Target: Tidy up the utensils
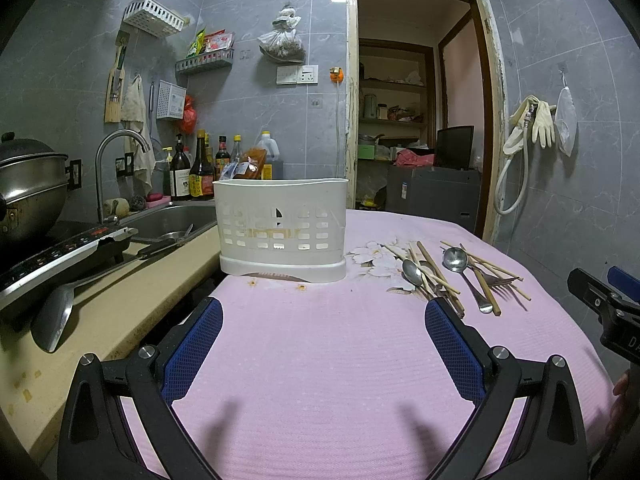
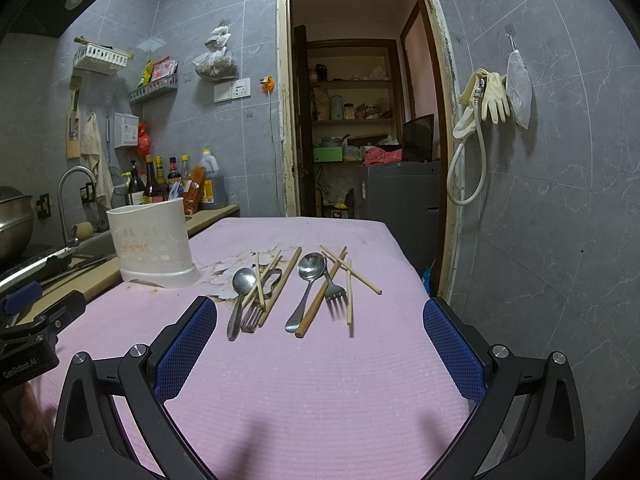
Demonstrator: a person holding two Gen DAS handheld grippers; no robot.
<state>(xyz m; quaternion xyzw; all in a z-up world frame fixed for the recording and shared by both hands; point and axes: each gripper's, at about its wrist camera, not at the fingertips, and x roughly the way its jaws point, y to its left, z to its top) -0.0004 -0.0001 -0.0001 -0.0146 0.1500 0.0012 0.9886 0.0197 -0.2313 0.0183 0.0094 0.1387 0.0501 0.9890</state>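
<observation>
The utensil holder (image 2: 154,242) stands upright on the tablecloth (image 2: 312,380) at the far left, beside the counter (image 1: 120,312). Right of it, spoons (image 2: 310,280), forks (image 2: 334,290) and chopsticks (image 2: 350,270) lie crossed in a loose pile. The sink (image 1: 172,220) lies further left, bottles (image 1: 200,168) behind it.

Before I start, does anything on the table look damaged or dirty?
Yes. The white utensil holder has a broken slot in its front wall and a brownish stain band across the holes. Small orange spots mark the pink cloth just before its base. The spoons, forks and chopsticks lie crossed in loose heaps.
</observation>
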